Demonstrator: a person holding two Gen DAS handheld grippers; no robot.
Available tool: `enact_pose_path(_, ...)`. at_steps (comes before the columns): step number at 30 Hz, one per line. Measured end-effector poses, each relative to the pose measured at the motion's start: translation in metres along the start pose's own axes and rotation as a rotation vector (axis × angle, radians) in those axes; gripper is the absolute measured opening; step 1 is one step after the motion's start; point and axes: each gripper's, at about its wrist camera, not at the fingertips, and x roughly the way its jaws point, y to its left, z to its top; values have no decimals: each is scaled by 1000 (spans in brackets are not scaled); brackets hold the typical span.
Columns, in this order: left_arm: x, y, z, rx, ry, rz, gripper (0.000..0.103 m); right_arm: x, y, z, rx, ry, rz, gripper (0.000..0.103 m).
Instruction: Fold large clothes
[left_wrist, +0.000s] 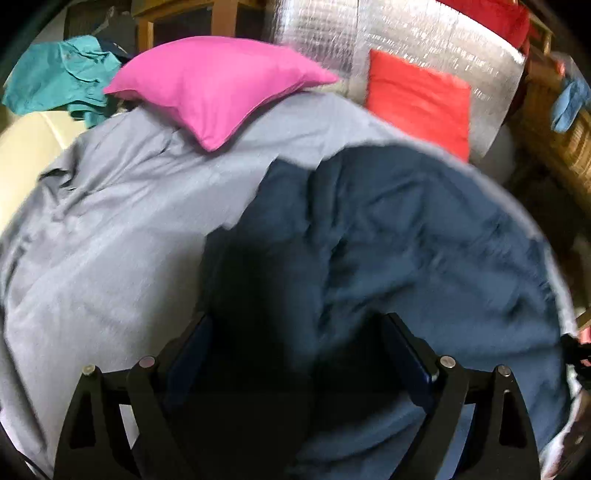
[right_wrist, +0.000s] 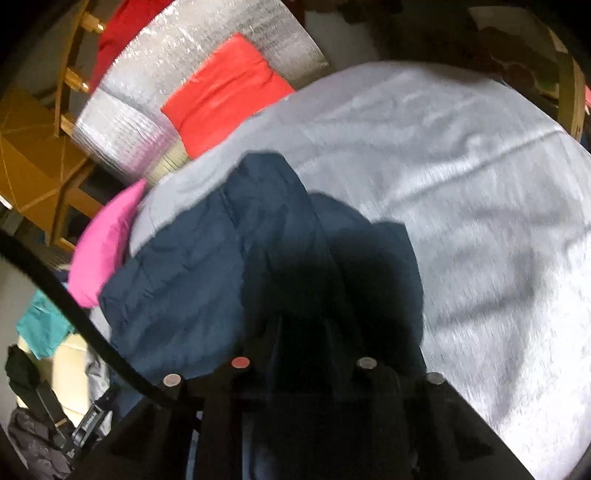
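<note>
A dark blue garment (left_wrist: 406, 240) lies rumpled on a pale grey sheet (left_wrist: 110, 240) that covers the bed. In the left wrist view my left gripper (left_wrist: 301, 328) hangs over the garment's near part. Its jaws are wide apart and its fingers (left_wrist: 397, 332) do not press the cloth. In the right wrist view the same garment (right_wrist: 184, 277) bunches up into my right gripper (right_wrist: 306, 325). Its two fingers stand close together in deep shadow, pinching a fold of the blue cloth. The grey sheet (right_wrist: 461, 166) stretches away to the right.
A pink pillow (left_wrist: 221, 85) lies at the head of the bed, beside a red cushion (left_wrist: 417, 99) on a silver foil mat (left_wrist: 332, 37). A teal cloth (left_wrist: 55, 77) is heaped at the far left. Wicker furniture (left_wrist: 554, 147) stands at the right. A black cable (right_wrist: 74, 314) crosses the right wrist view.
</note>
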Motion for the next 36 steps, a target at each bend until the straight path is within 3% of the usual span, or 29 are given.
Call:
enact_pose_path(1, 0, 4, 9, -27, -9, -13, 92, -2, 1, 4, 2, -12, 8, 28)
enact_pose_path(2, 0, 8, 18, -59, -21, -4, 92, -2, 3, 11, 3, -27, 14, 41)
enact_pose_path(3, 0, 11, 25, -84, -33, 8, 92, -1, 5, 16, 2, -39, 16, 61)
enact_pose_path(5, 3, 13, 42, -96, -43, 31, 92, 5, 11, 28, 6, -72, 21, 75)
enact_pose_path(10, 25, -1, 65, 9, 13, 156, 92, 30, 30, 70, -34, -100, 18, 76)
enact_pose_path(14, 39, -5, 72, 0, 35, 106, 92, 56, 26, 86, -13, -84, 6, 76)
enact_pose_path(17, 50, -14, 74, 31, 49, 129, 92, 77, 26, 91, -33, -51, -8, 74)
enact_pose_path(18, 53, -18, 74, 40, 56, 134, 92, 83, 27, 91, -58, -37, -17, 58)
enact_pose_path(21, 68, -25, 69, 78, 97, 157, 92, 92, 32, 88, -111, -31, -91, 40)
enact_pose_path(24, 69, -31, 66, 111, 95, 187, 92, 89, 30, 89, -105, -62, -142, 30)
enact_pose_path(27, 65, -33, 69, 126, 85, 183, 92, 102, 27, 84, -113, -30, -220, 29)
enact_pose_path(30, 51, -31, 73, 113, 46, 159, 92, 97, 26, 87, -76, -26, -232, 30)
enact_pose_path(34, 34, -31, 76, 104, 1, 146, 92, 55, 51, 89, -84, -143, -177, 32)
enact_pose_path(36, 32, -32, 75, 111, -2, 162, 92, 38, 76, 84, -153, -190, -114, 43)
